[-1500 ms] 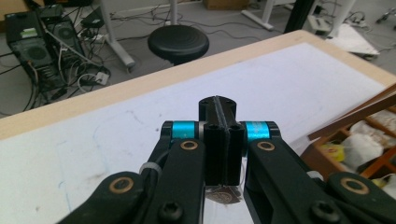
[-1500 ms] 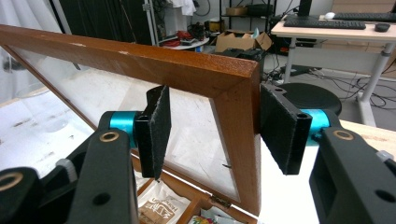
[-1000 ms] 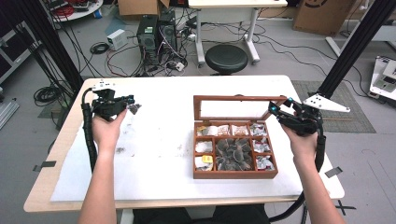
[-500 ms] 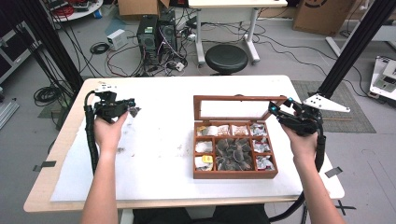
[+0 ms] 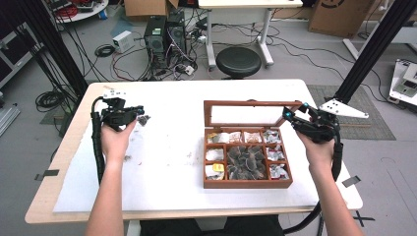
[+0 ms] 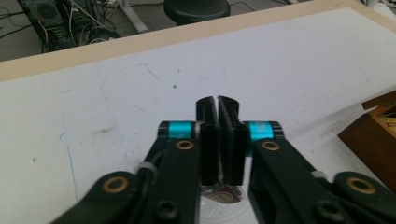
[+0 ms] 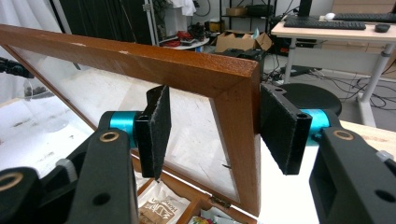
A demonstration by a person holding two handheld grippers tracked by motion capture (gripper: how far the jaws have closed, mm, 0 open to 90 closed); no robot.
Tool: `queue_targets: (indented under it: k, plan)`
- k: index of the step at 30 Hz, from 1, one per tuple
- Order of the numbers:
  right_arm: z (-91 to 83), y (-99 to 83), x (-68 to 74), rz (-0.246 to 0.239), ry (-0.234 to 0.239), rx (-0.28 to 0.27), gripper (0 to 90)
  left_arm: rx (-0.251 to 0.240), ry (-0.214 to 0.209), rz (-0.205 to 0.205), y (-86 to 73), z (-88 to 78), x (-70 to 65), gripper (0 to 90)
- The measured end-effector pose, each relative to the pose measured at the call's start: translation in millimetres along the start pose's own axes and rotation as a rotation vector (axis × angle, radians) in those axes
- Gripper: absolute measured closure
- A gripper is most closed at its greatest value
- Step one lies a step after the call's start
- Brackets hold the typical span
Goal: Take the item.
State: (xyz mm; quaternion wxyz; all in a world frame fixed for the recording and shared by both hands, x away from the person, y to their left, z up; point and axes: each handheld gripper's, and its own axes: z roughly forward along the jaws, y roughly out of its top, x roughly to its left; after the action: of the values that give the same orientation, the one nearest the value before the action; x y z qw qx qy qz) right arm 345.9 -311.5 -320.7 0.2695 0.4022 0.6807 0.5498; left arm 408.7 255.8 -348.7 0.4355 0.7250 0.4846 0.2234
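The right gripper (image 7: 210, 135) is seen with its jaws set around the corner of the box lid (image 7: 140, 60); one pad lies against the lid's outer wooden edge, while the other stands a little off the glass pane. The lid is held upright, hinged at the far side of the wooden box (image 5: 246, 183), which rests on the right half of the worktop (image 5: 167, 177). Its compartments are filled with wrapped tea bags (image 5: 244, 160).

The left gripper (image 6: 218, 140) is shown with its jaws nearly together, having just been opening slightly; a small packet (image 6: 224, 193) is visible low between them, though whether it is still pinched cannot be told. In the high view, this gripper (image 5: 132, 114) is placed over the far left of the worktop, well apart from the box.
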Motion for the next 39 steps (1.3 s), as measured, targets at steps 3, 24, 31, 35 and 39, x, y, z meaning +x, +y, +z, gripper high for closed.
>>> queue_targets:
  k: [3,24,31,35,39]
  plan:
    - [0.2,0.0,-0.1,0.001,0.001,-0.001,46.2,-0.002,0.017,-0.011,-0.6,-0.4,-0.4,69.0]
    - [-0.3,-0.3,-0.1,-0.002,0.0,0.0,46.2,-0.245,-0.041,-0.012,-15.0,-56.5,-13.9,37.3]
    - [-1.4,-0.6,0.7,-0.003,0.0,0.003,46.2,-0.346,-0.093,0.031,-30.9,-77.7,-30.1,35.1]
    - [-1.2,-0.5,0.7,-0.003,-0.001,0.002,46.2,-0.358,-0.138,0.011,-33.9,-83.4,-32.2,34.5]
    - [-1.0,-0.3,0.6,-0.003,-0.001,0.003,46.2,-0.38,-0.141,0.025,-33.4,-91.5,-34.2,34.3]
